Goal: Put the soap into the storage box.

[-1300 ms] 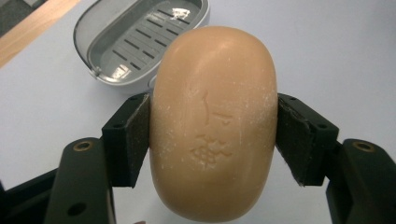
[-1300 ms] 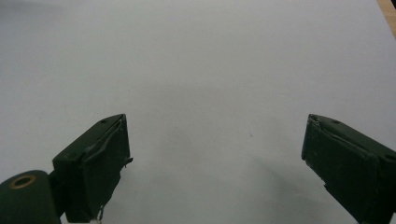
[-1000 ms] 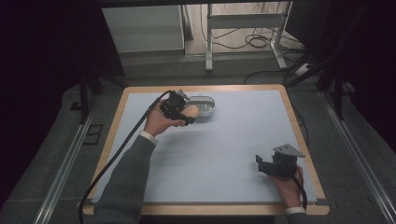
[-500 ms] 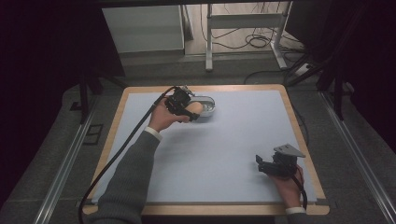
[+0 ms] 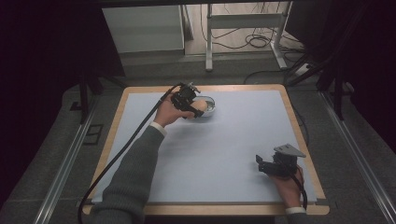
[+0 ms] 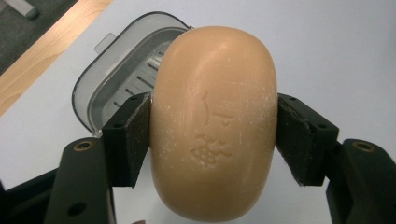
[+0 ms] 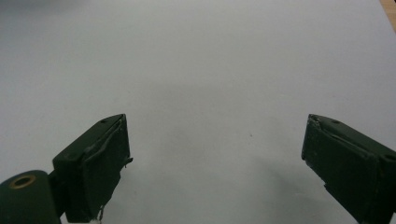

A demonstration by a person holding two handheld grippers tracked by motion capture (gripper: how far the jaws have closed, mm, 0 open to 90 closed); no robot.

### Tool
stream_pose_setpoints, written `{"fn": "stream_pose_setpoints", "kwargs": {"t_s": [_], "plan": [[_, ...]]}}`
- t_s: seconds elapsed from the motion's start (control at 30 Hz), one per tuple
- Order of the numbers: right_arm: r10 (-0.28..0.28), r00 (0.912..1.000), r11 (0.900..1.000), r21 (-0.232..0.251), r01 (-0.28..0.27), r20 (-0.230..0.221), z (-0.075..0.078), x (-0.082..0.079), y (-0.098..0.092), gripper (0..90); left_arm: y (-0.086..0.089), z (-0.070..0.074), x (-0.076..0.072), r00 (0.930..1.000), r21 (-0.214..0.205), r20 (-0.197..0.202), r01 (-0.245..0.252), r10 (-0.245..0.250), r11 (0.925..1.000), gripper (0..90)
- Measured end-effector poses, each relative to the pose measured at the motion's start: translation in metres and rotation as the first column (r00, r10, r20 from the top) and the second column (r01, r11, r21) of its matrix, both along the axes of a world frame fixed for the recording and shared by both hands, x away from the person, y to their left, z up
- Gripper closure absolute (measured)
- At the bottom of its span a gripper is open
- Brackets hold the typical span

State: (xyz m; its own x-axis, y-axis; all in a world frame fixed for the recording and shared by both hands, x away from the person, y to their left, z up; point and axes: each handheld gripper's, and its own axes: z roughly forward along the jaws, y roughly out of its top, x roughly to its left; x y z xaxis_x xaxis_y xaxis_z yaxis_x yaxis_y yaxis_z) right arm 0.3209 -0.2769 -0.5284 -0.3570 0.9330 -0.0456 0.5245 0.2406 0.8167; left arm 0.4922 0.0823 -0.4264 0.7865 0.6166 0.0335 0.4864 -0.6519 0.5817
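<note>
We find the left gripper [image 6: 212,135] pinching a soap [image 6: 214,121] across its short width, one jaw flat against each long side. The bar sits square between the pads, its embossed face turned toward the gripper's camera. Just beyond the jaws, ahead and slightly to the gripper's left, lies an open grey dish [image 6: 122,79] with a slotted drain floor. From above, the left gripper [image 5: 194,108] holds the soap [image 5: 198,108] at the dish [image 5: 210,103], near the far edge of the mat [image 5: 224,140]. Whether the bar touches the dish we cannot tell.

Handling, in our judgement: the bar looks rigid and fairly dense, smooth and rounded all over, with a dry, powdery bloom on its surface. Dry, it should grip adequately; the curved flanks give the pads only narrow contact, so it could pivot or squirt out under excess squeeze. The present hold, at the widest part of the mid-section, is the sound one. A hold nearer either rounded end would tend to slide off. The surface would likely mark under hard pressure. The dish appears to be light plastic and may shift if nudged.

The right gripper [image 7: 215,158] is spread wide and holds nothing, with bare mat ahead of it. In the high view the right gripper [image 5: 268,166] rests well apart from the dish.
</note>
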Motion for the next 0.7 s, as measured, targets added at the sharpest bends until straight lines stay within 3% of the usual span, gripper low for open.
{"fn": "stream_pose_setpoints", "kwargs": {"t_s": [0.23, 0.7], "plan": [[0.001, 1.0000, 1.0000, 0.002, -0.001, 0.000, 0.000, 0.000, 0.000, 7.9, -0.006, -0.003, 0.013, 0.9999, 0.006, -0.009, 0.007, -0.007, 1.0000, 32.5], [-0.014, 0.9999, 0.9999, 0.007, 0.014, -0.002, 0.000, 0.001, -0.001, 8.0, -0.009, -0.014, 0.042, 0.9993, 0.022, -0.026, -0.025, 0.026, 0.9994, 32.5]]}}
